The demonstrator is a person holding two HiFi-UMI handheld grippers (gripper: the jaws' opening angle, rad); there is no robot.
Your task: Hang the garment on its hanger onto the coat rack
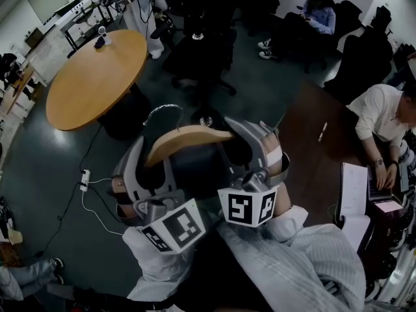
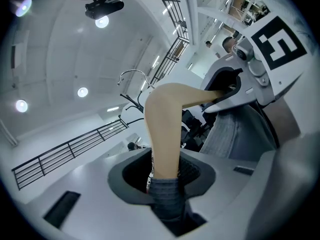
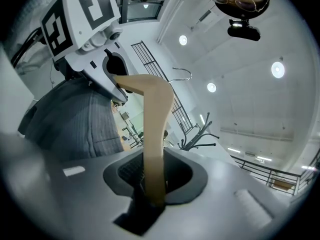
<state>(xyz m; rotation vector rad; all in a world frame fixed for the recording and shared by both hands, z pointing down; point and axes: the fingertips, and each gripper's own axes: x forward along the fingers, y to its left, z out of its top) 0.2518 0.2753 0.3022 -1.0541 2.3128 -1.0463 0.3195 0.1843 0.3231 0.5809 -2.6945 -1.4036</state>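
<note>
Whoever's running this rig has on a pale shirt with fine grey pinstripes. The right sleeve (image 1: 312,255) shows them best, while the left sleeve (image 1: 153,268) looks more like plain white. The left gripper (image 2: 167,176) and right gripper (image 3: 152,176) are the same build: smooth light-grey moulded shells, a darker grey collar round the jaw opening, and black cross-hatched pads (image 2: 192,170) inside. Each one carries a white marker cube (image 1: 174,231) with chunky black square patterns, mounted on a grey bracket. There's also a round silver fastener (image 2: 242,54) right under the right one's cube.
</note>
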